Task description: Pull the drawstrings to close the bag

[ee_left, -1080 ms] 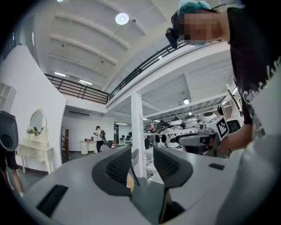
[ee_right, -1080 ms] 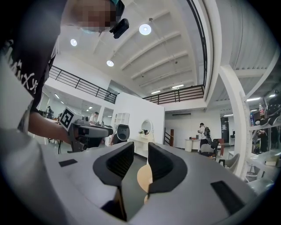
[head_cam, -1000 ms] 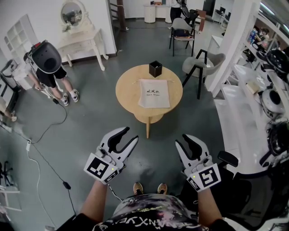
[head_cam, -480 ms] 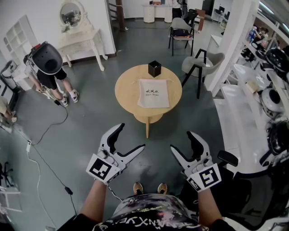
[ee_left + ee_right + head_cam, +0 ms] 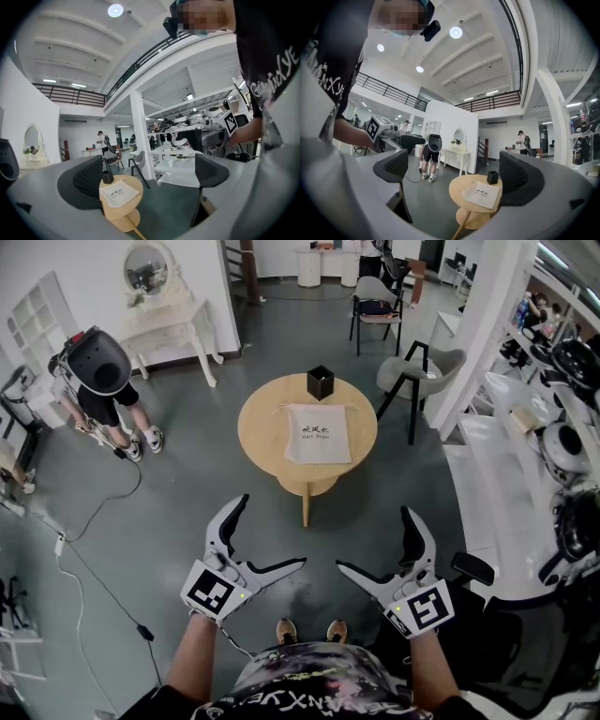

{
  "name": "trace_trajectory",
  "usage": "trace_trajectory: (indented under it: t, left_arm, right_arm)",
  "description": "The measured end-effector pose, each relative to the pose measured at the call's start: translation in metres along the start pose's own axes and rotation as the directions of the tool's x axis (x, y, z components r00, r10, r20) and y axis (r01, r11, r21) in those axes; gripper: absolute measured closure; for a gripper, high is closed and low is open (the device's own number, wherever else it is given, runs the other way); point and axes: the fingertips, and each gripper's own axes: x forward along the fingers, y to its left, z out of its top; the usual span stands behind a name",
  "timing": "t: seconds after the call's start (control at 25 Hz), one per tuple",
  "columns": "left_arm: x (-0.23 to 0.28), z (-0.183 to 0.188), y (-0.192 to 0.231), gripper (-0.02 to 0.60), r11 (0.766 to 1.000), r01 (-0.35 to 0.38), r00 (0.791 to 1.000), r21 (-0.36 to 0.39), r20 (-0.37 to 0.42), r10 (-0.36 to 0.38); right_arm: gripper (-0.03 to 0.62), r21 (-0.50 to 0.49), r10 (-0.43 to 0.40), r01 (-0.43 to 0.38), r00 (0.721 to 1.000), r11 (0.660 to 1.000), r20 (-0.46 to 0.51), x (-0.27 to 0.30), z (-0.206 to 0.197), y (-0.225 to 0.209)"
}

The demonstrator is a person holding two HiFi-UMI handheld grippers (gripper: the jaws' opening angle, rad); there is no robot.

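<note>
A cream drawstring bag [image 5: 319, 433] lies flat on a round wooden table [image 5: 258, 442], its cords trailing from the far edge beside a small black box [image 5: 321, 382]. Both grippers hover over the floor well short of the table, close to my body. The jaws of my left gripper [image 5: 270, 532] are opening wide with nothing between them. My right gripper [image 5: 373, 540] mirrors it, jaws opening and empty. The left gripper view frames the bag [image 5: 120, 196] low between its pads [image 5: 89, 176], far off. The right gripper view shows the bag [image 5: 481, 194] near its right pad [image 5: 518, 180].
A person [image 5: 108, 395] stands at the left beside a white dressing table [image 5: 164, 310] with a mirror. A grey chair [image 5: 412, 376] sits just right of the table, another chair [image 5: 375, 301] farther back. White benches [image 5: 506, 456] line the right side. A cable [image 5: 103, 568] runs across the floor.
Both grippers' jaws have spread from nearly together to wide apart. The hands have stayed in about the same place near my body; the bag and table have not moved.
</note>
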Motion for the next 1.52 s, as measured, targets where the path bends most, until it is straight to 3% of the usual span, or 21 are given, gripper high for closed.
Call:
trace_trajectory:
  t: [0.76,0.96,1.2,1.52]
  left_arm:
    - [-0.005,-0.004,0.005,-0.005,0.999,-0.041,0.999,-0.025,-0.008,0.041]
    - [-0.001,-0.002,0.004,-0.005,0.999,-0.048,0.999,0.004,-0.014,0.048]
    - [0.007,-0.003,-0.007,-0.005,0.998,-0.062,0.998,0.007,-0.033,0.062]
    - [0.025,0.005,-0.028,-0.005,0.993,-0.117,0.993,-0.002,0.0,0.117]
  right_arm:
    - [0.009,-0.006,-0.005,0.005,1.0,1.0,-0.007,-0.005,-0.003,-0.009]
    - [0.008,-0.003,-0.009,0.009,1.0,1.0,-0.002,-0.008,-0.003,-0.018]
    - [0.009,-0.004,0.001,-0.001,1.0,1.0,0.005,-0.017,-0.006,-0.029]
    - [0.008,-0.008,0.041,-0.041,0.999,0.999,0.018,-0.039,-0.018,-0.049]
